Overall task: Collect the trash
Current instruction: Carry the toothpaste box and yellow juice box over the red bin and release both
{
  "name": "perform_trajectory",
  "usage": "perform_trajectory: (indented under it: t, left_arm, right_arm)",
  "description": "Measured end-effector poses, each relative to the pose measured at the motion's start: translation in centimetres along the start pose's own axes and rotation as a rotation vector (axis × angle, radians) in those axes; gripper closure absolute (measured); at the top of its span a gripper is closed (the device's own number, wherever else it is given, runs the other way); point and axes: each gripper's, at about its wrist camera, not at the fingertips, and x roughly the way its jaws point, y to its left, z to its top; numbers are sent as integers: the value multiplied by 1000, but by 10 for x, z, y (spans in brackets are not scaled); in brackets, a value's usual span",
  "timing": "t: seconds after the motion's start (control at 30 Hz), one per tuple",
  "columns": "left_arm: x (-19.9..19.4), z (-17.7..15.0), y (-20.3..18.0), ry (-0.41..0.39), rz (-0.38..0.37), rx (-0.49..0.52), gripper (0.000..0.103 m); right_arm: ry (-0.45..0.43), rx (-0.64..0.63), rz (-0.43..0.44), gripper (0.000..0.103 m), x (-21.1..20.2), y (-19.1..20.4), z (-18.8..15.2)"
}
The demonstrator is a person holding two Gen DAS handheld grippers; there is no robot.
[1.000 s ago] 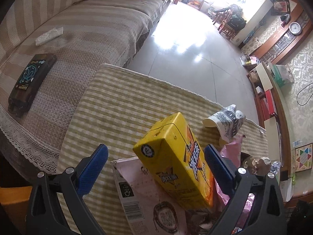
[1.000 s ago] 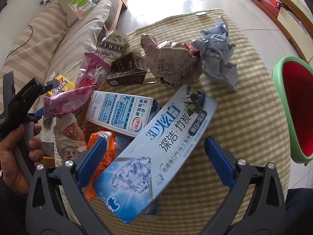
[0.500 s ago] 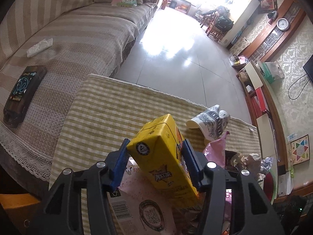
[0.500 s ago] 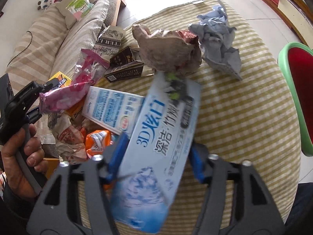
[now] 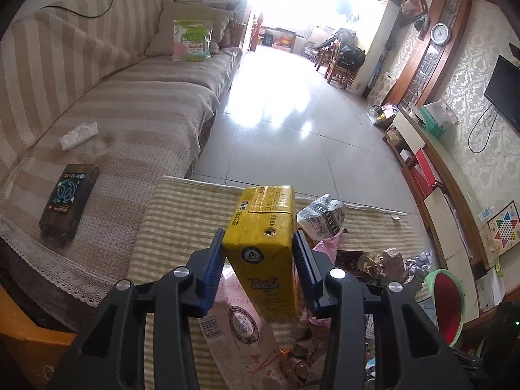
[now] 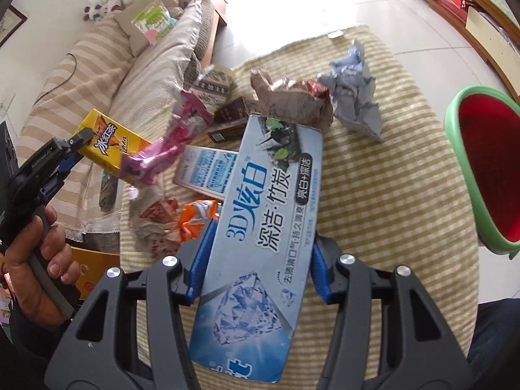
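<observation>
A yellow drink carton [image 5: 263, 227] stands tilted between the blue pads of my left gripper [image 5: 258, 240]. The jaws are closing and both pads press its sides; it hangs above the striped tablecloth [image 5: 182, 214]. The right wrist view shows this carton [image 6: 107, 143] at the left, lifted off the trash pile. My right gripper [image 6: 263, 237] is shut on a long blue toothpaste box [image 6: 269, 201], held by its near half above the table. A red bin with a green rim [image 6: 455, 136] stands at the table's right side.
Loose trash lies on the table: a milk carton [image 6: 204, 172], pink wrapper [image 6: 169, 152], orange wrapper [image 6: 195, 217], crumpled brown paper [image 6: 292, 100], grey paper [image 6: 354, 97] and a paper cup [image 5: 321, 217]. A striped sofa [image 5: 130, 113] runs along the left.
Both grippers went from wide open to closed on their items. The left one lifted the yellow carton and tipped it upright. The right one raised the toothpaste box and swung it straighter.
</observation>
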Motion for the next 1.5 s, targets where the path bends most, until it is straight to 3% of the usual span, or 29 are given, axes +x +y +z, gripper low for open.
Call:
perform_trajectory:
  t: [0.33,0.87,1.17,1.5]
  left_arm:
    - [-66,-8,-15,-76,0,44,65]
    - [-132,-31,-72,-111,-86,120,65]
    - [-135,-37,-133,-110,-157,203,65]
    - [-120,-41,-219,-79,-265,308,65]
  right_arm:
    - [-64,-27,43,52,-50,4,-12]
    - [-162,-34,73,52,-108,-5,-28]
    - [-230,-11,63,52,-142,-34,-17]
    - [-316,71,5,52,-182,-95,-3]
